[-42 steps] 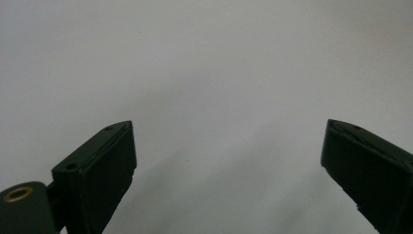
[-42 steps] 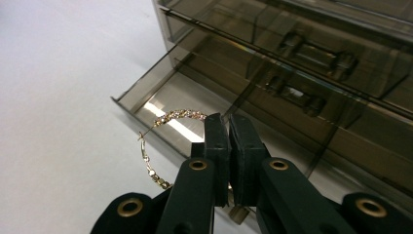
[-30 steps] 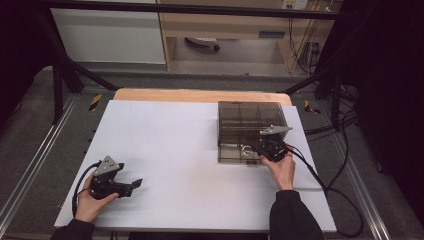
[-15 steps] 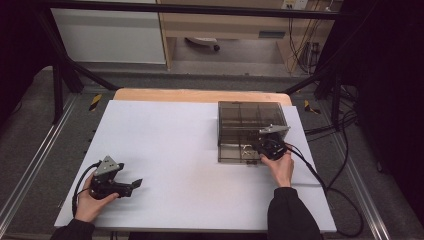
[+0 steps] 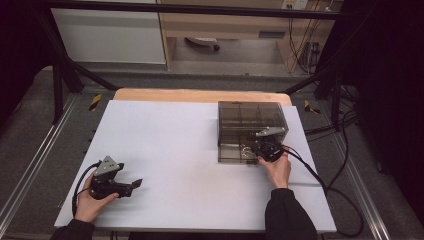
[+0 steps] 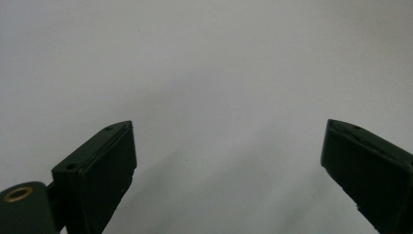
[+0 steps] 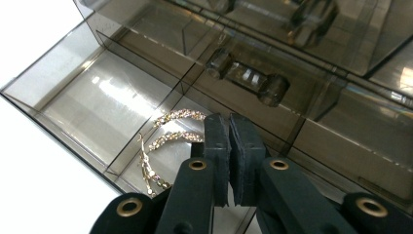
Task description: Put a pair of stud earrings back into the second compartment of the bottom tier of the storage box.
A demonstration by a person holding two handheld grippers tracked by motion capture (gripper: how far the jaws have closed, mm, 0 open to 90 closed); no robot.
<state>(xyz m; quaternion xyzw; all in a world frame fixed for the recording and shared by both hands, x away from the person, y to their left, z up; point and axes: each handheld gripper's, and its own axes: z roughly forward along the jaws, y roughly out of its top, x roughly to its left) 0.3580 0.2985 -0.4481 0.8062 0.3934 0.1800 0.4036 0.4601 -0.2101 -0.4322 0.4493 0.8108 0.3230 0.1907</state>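
On the white table [image 5: 165, 140] stood our smoky organizer box [image 5: 252, 117], its drawer [image 7: 97, 92] pulled open with the earrings [image 7: 165, 141] already inside; closing remained. Our right gripper [image 7: 229, 146] was clenched empty above them, our left gripper [image 5: 132, 184] spread idle.

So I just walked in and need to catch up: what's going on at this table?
A person works with a handheld tool in each hand at a white table. The right tool, jaws shut and empty, is at the pulled-out bottom drawer of a smoky clear drawer box. Sparkly gold hoop earrings lie in a drawer compartment just beside its tips. The left tool rests open near the table's near left corner, holding nothing.
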